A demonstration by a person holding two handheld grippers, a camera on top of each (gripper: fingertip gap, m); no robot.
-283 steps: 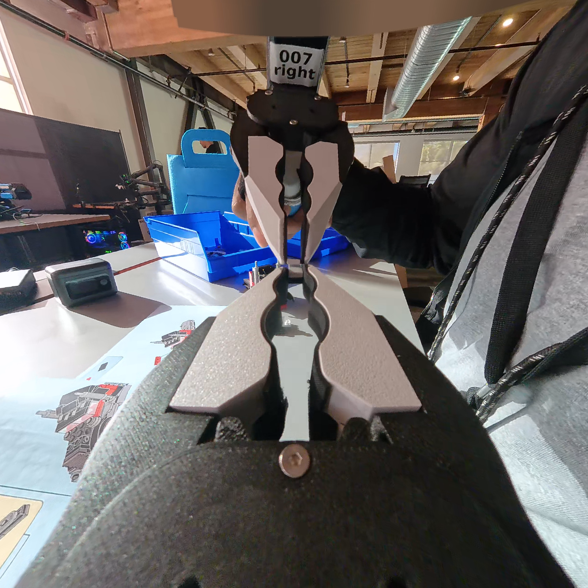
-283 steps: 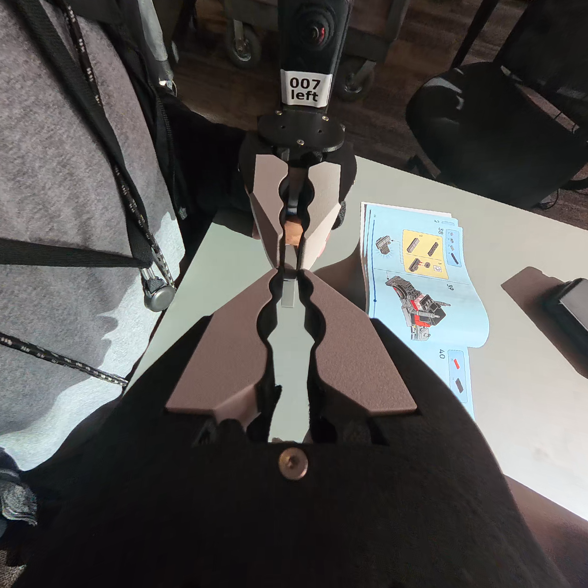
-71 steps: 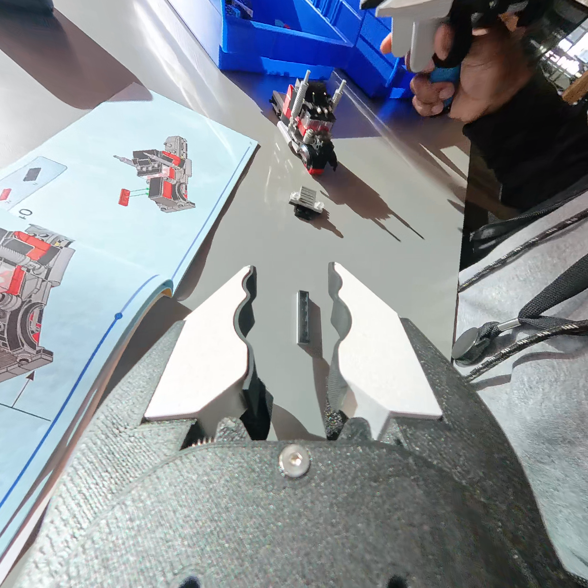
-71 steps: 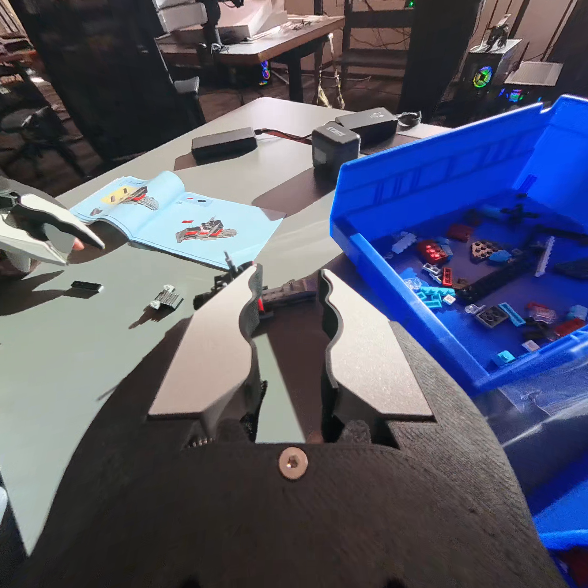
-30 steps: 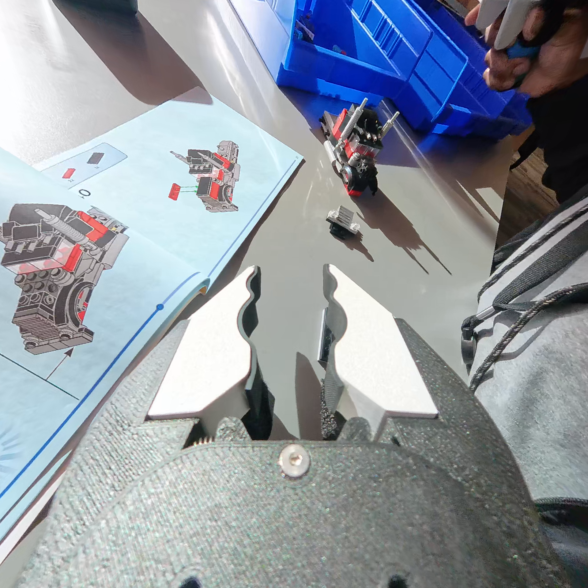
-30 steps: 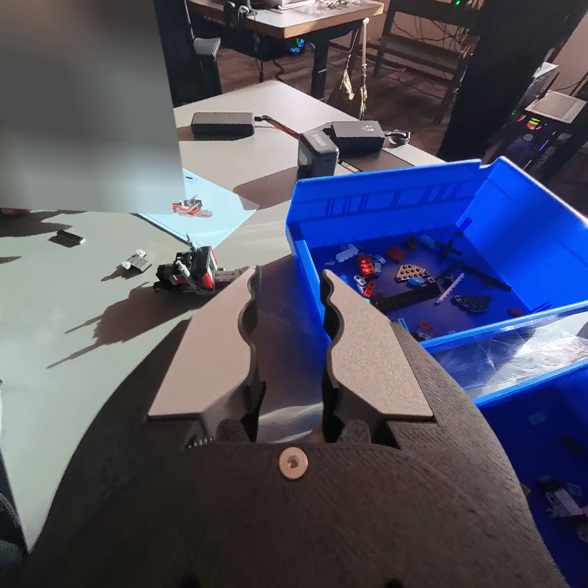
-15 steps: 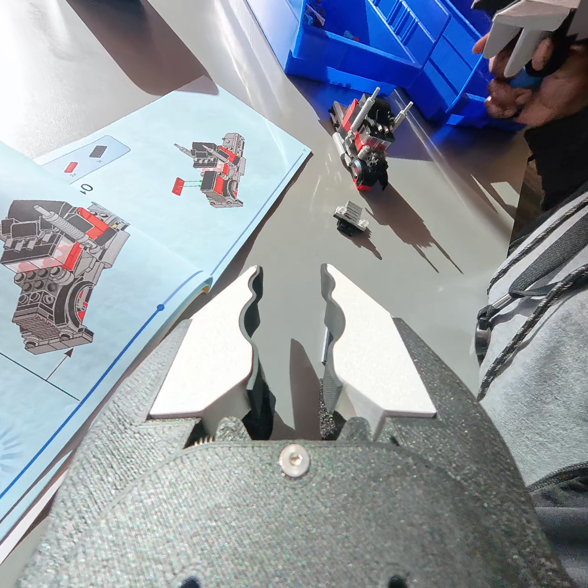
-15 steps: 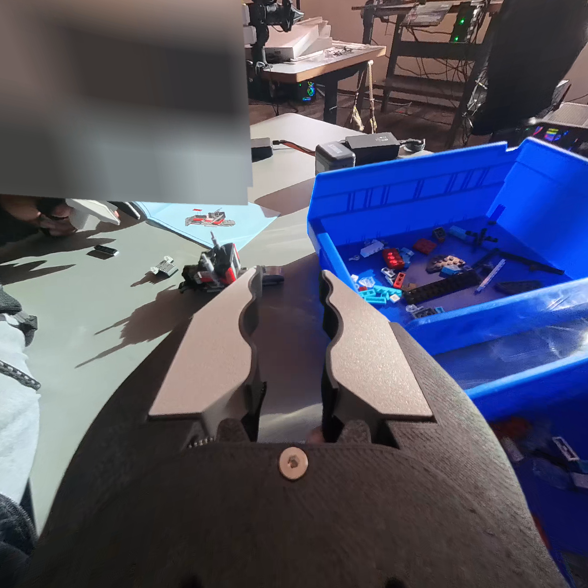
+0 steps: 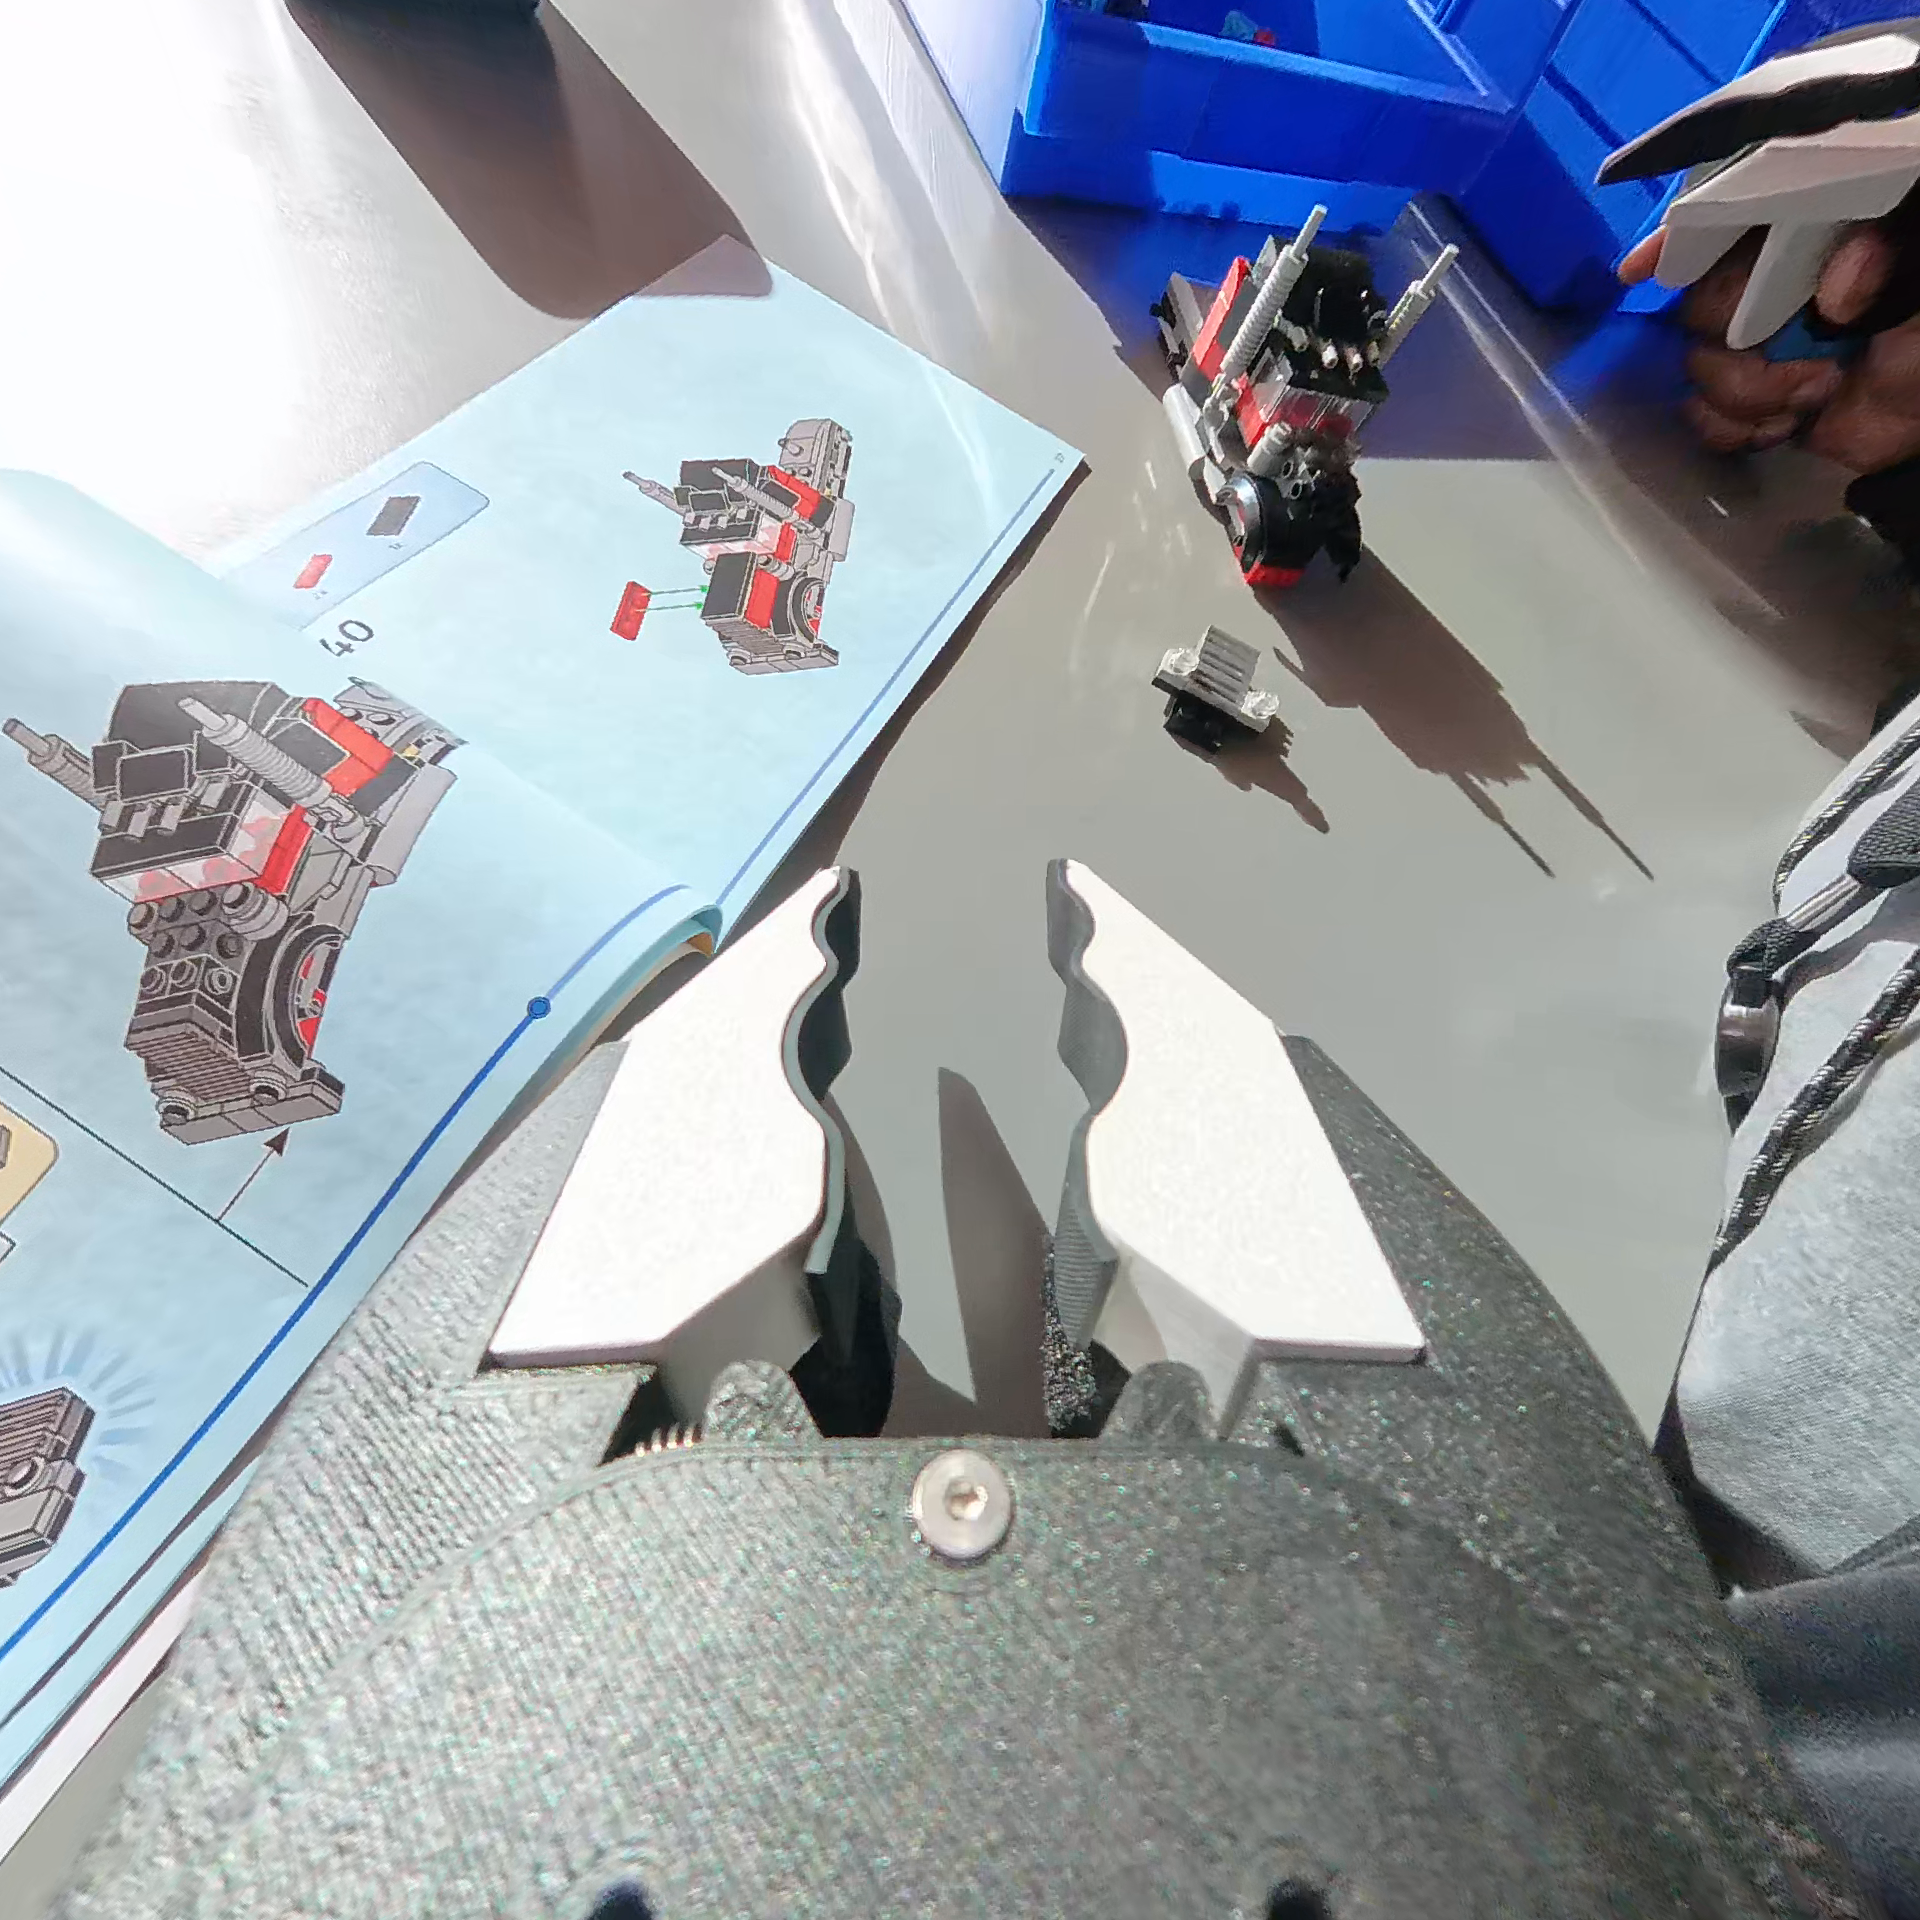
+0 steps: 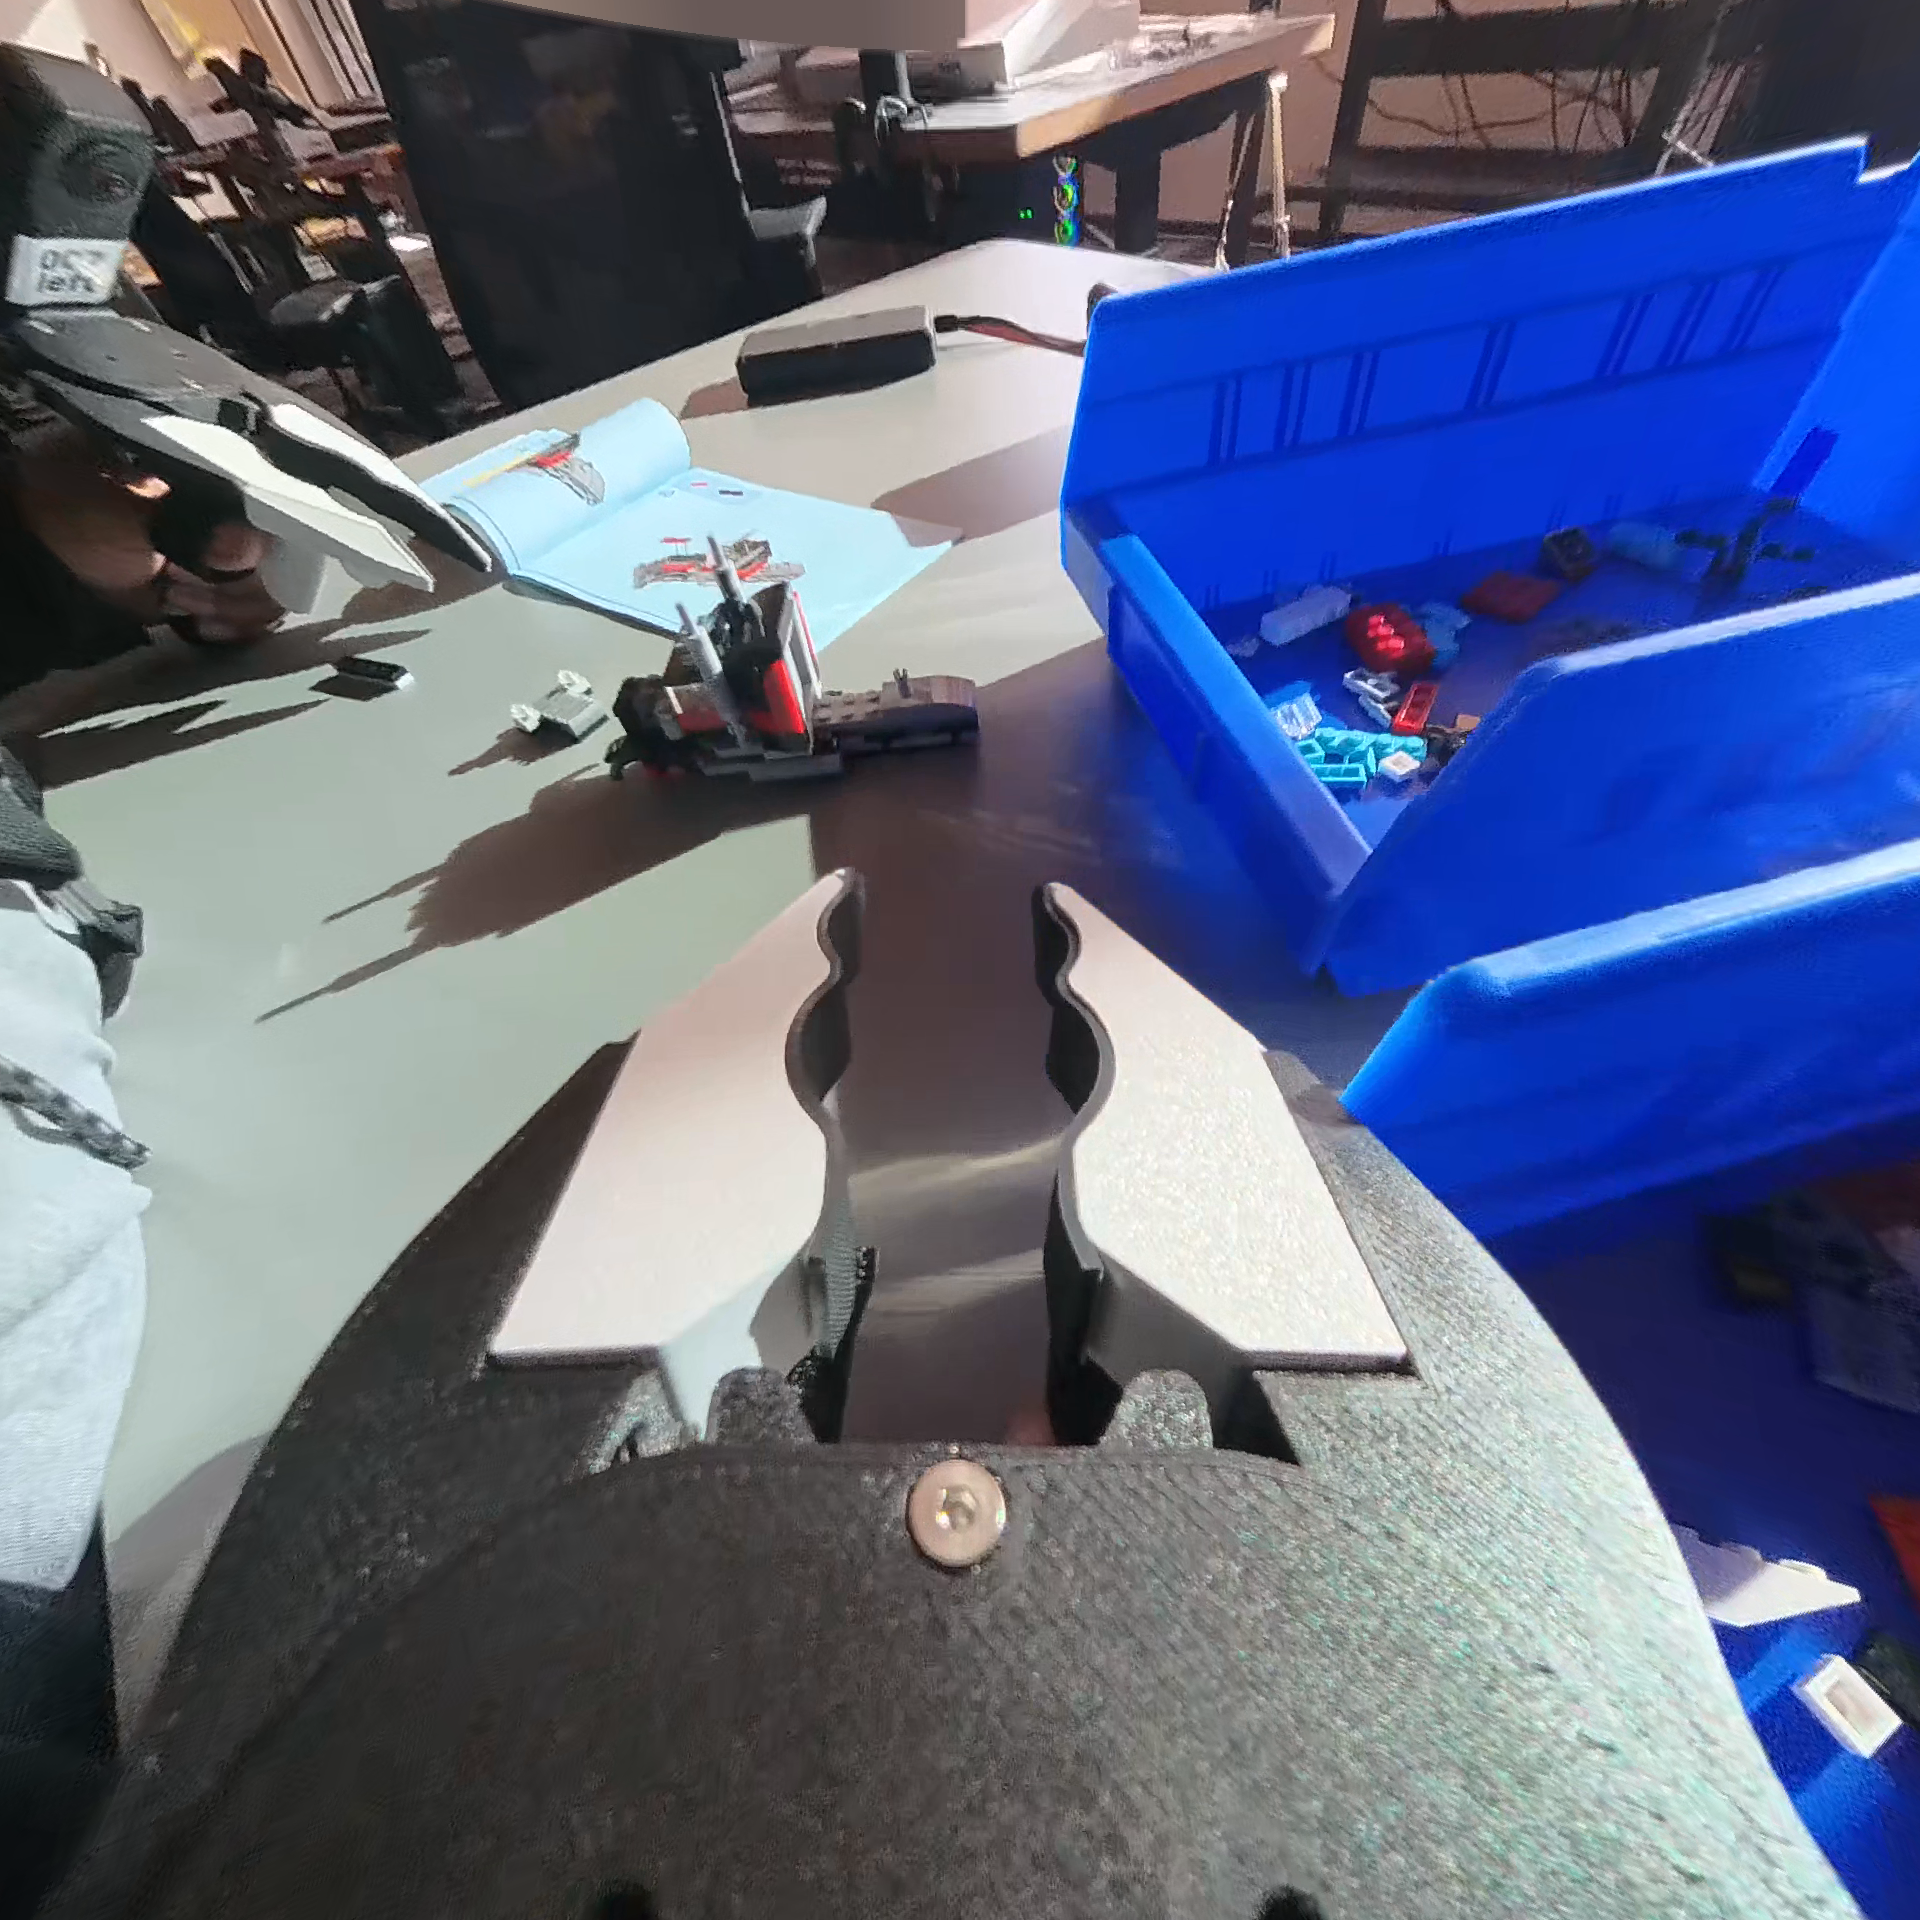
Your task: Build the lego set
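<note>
The truck model point(image 9: 1273, 416) sits on the smooth grey table point(image 9: 1039, 727), close to the blue bins point(image 10: 1455, 436). It is bumpy plastic, black and red, with thin grey pipes sticking up. Its long side points toward the bins.

A small grey ribbed piece point(image 9: 1214, 686) lies just beside it, and a flat black strip point(image 10: 366, 675) lies farther off.

The left gripper point(image 9: 948, 883) is spread wide and holds nothing; the small piece lies ahead, a bit to its right. The right gripper point(image 10: 945, 894) is also spread and empty, and looks nearer the truck. The open booklet point(image 9: 468, 727) is shiny paper.
</note>
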